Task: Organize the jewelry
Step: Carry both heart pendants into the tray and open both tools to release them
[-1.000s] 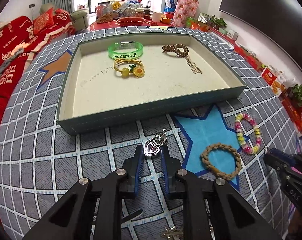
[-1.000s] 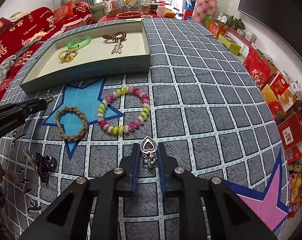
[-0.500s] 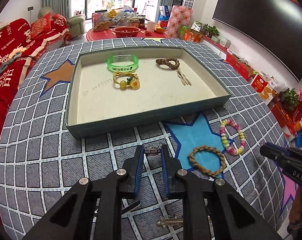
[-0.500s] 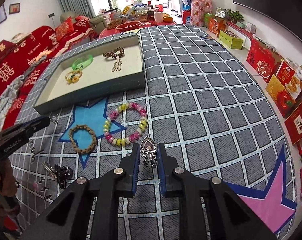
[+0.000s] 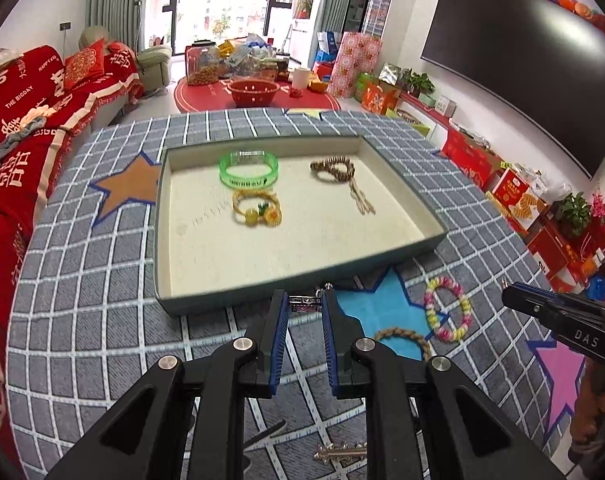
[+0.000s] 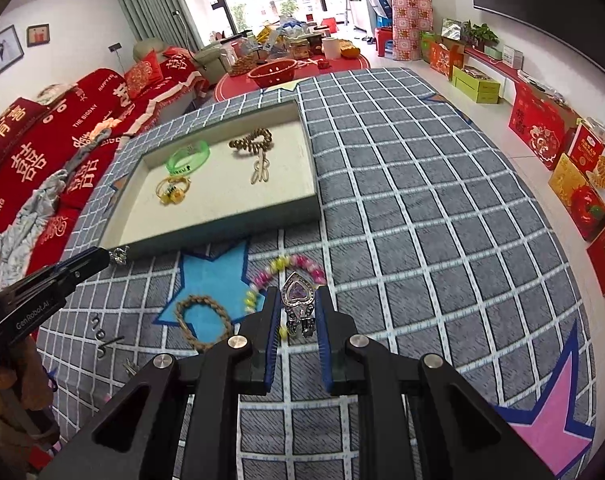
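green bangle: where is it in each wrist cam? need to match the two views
Left wrist: green bangle sits upper centre-left, in the far part of the tray, left of the brown bead bracelet.
Right wrist: green bangle sits upper left, in the tray's far-left corner.
Shared landmark: the yellow charm bracelet lies just in front of it in both.

Black hand-held gripper (image 5: 305, 305), blue pads (image 5: 279, 344)
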Motion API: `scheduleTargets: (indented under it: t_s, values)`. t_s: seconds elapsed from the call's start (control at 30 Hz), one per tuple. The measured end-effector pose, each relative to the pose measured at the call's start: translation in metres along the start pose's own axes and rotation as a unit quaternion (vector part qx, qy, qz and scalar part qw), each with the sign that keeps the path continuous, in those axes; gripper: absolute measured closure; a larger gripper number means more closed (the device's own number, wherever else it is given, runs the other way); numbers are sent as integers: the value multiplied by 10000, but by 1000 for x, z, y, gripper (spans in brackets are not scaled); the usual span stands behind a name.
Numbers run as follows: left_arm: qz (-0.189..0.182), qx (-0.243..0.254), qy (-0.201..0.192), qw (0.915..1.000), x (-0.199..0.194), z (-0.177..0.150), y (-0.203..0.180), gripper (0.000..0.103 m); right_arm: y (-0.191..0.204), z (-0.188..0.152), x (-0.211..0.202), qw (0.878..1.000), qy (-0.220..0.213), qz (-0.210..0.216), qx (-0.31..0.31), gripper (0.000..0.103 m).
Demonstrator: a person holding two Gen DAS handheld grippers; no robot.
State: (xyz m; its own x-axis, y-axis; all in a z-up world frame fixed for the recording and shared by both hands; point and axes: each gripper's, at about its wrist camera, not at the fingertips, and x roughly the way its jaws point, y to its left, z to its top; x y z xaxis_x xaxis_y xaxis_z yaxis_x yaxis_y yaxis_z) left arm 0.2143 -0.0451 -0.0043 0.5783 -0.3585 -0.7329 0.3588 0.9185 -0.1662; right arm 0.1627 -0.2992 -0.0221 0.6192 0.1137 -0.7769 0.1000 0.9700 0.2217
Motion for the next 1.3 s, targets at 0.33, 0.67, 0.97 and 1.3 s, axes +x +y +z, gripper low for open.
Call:
scheduleTargets:
  t_s: [0.33,0.67,0.97,1.3]
  values:
    - [137,-42,-164,9998,8,35,19,72,26,52,13,9993,-173,178,-287,84]
    - [370,-155,-2,9992,49,57,40,72,41,100,60,9988,7,467,-143,84]
    - [576,-229,279,9977,93,66,52,72,43,121,111,9989,268,353,-150,84]
    - [817,-107,412,9957,118,68,52,72,39,131,150,9986,474,216,-81,84]
